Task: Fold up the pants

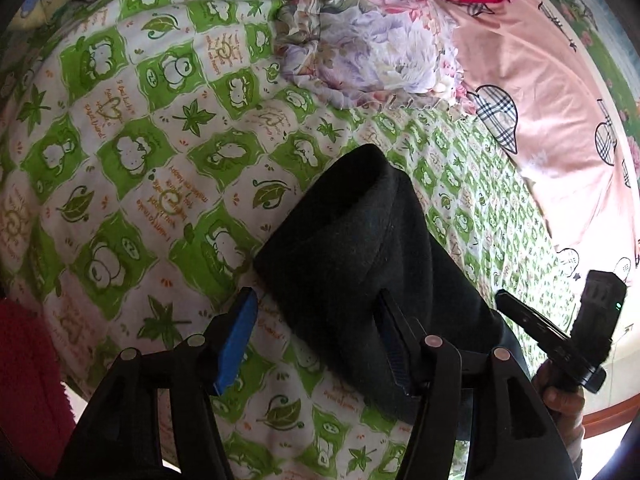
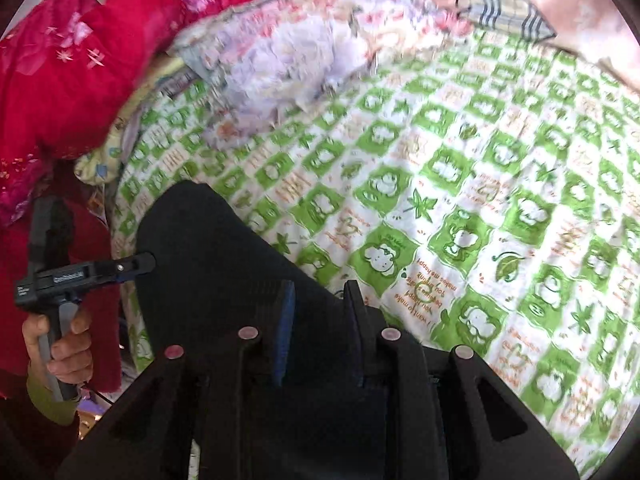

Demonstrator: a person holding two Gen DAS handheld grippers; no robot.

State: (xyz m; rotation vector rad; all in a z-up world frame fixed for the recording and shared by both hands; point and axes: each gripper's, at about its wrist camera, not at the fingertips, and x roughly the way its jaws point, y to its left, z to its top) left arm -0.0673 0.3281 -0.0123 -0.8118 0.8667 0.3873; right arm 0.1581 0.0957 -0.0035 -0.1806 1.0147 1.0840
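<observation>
Left tongs: yours stand wide apart; the blue-padded finger sits over the bedspread at 9 o'clock of the cloth, the other finger lies against the black fabric. Nothing is pinched between the 2.

Right tongs: yours show a gap between the 2 fingers, with black fabric running under and between them. You cannot tell from this view whether they pinch it.

Pants: black, bunched into a thick fold, lying on the bed from the tongs toward 12 o'clock in the left wrist view; in the right wrist view they spread toward 10 o'clock.

Bedspread: green-and-white check with leaves and cartoon figures, directly under the pants.

Floral cloth: crumpled at 12 o'clock, well apart from the pants.

Pink sheet: at 2 o'clock, with plaid hearts.

Red fabric: heaped at 10 o'clock in the right wrist view.
</observation>
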